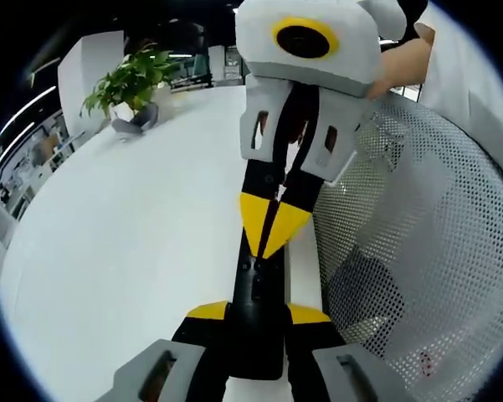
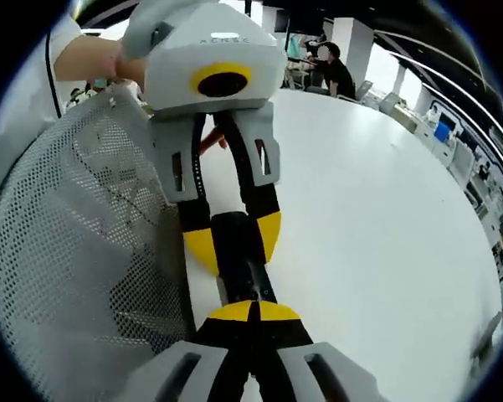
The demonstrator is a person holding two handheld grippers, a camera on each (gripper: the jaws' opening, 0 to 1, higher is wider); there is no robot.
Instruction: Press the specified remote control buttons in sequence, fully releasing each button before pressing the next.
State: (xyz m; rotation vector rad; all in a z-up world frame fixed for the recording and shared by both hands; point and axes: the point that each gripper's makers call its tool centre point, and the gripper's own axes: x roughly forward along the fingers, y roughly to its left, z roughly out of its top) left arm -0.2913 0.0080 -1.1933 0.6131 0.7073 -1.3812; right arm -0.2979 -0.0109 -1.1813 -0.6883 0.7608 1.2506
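- The remote control is a long, slim black bar. It lies on the smooth white table, near the edge.
- The left gripper holds one end of the remote between its 2 yellow-tipped jaws.
- The right gripper has its jaws closed together – the yellow tips rest on top of the remote.
- A white mesh chair back with many small holes stands just beside the table.
- A grey pot holds a green leafy plant.

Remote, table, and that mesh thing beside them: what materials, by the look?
Remote: black, likely plastic, semi-gloss; faint highlights along its body. Table: smooth white top, probably laminate; even sheen, no grain. Mesh chair back: white perforated sheet, plastic or metal, can't tell; regular round holes, see-through.
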